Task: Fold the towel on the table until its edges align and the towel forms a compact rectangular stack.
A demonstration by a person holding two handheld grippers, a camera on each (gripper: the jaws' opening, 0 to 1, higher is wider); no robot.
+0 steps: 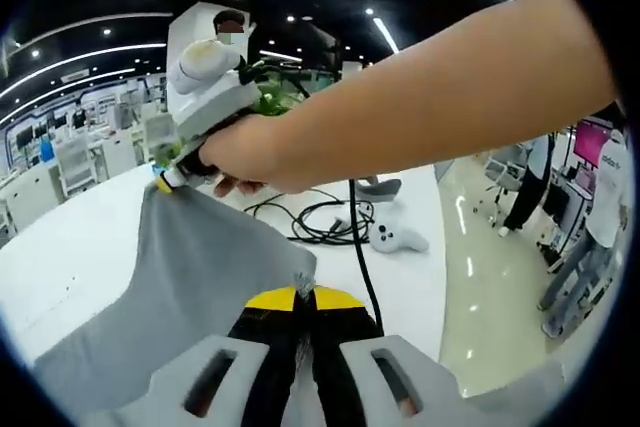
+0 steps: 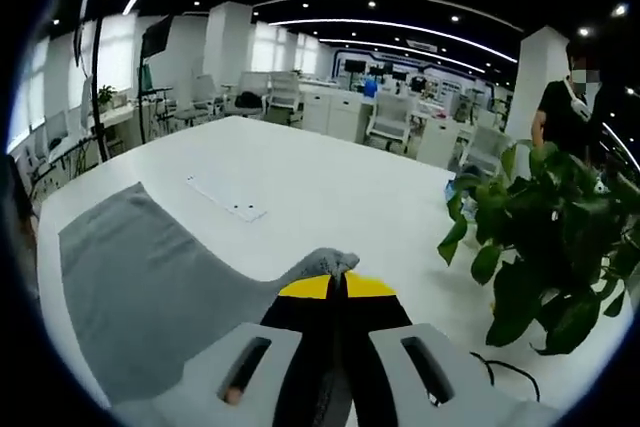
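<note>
While both grippers [image 1: 303,297] [image 2: 338,285] pinch towel [image 1: 200,277] — no legible writing

Open office w/ ceiling strip lights [image 2: 400,25], white desks [image 2: 340,112]

We see a plain grey towel [image 1: 190,277], a white table [image 2: 330,182], yellow-tipped black jaws on white grippers, a green leafy plant [image 2: 540,247], a black cable [image 1: 320,222], a white controller [image 1: 398,238].
</note>
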